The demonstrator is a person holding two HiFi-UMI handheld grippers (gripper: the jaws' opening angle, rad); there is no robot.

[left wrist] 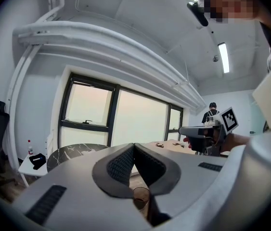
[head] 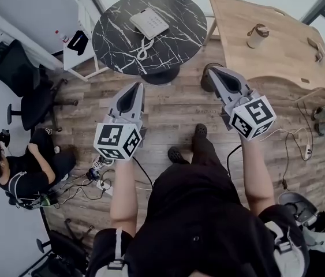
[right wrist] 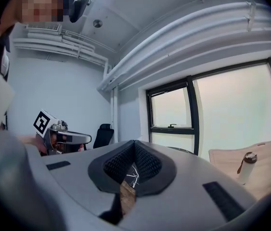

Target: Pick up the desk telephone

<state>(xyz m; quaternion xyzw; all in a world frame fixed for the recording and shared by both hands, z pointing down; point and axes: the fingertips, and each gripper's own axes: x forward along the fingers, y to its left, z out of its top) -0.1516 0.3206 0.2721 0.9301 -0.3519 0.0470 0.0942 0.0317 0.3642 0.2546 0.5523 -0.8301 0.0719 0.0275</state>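
Presently both tools stand well short of the target: the left tool [head: 132, 91] and right tool [head: 217, 73] each have jaws pressed together on nothing and must open before any grasp. Bare wooden floor [head: 168, 108] gives me free approach to the round marble worktop [head: 116, 45], where the desk telephone [head: 149, 22] sits toward the far side, its coiled cord [head: 144, 48] trailing nearer. Risks, in my judgement: the cord snagging or the handset slipping off on lifting, and my right tool clipping the wooden worktop [head: 277, 51] edge alongside.
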